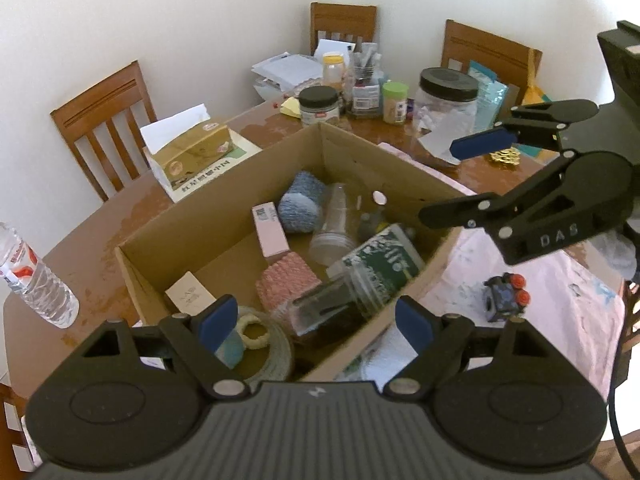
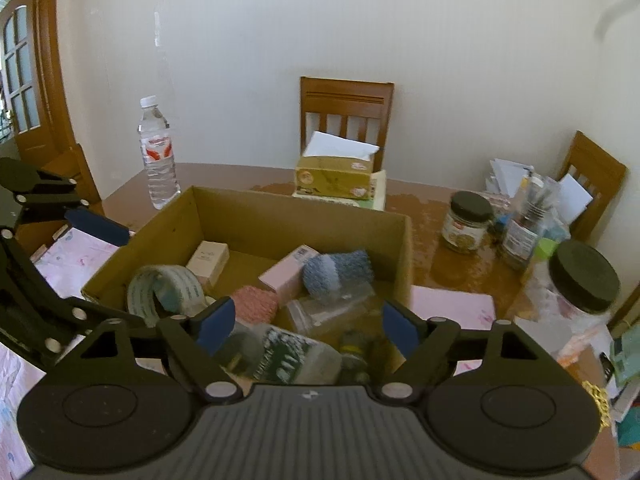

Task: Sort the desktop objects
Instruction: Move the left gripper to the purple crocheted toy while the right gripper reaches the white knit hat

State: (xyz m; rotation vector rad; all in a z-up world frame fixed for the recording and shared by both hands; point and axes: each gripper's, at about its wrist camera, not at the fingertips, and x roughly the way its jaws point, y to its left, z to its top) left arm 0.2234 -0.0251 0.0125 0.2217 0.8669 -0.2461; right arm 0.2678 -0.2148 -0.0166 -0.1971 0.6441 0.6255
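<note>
Left wrist view: left gripper (image 1: 316,326) was spread, empty, over the cardboard box (image 1: 224,200); small dark toy (image 1: 505,297) lay right, outside the box, nearer right gripper (image 1: 448,184).

Right wrist view: right gripper (image 2: 308,326) was released, empty, above the green-labelled jar (image 2: 288,354) in the box.

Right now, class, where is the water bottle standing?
The water bottle stands upright on the wooden table, outside the cardboard box, just past its far left corner in the right wrist view, left of the tissue box.

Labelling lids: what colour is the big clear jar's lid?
Black lid, clearest in the right wrist view.
</note>
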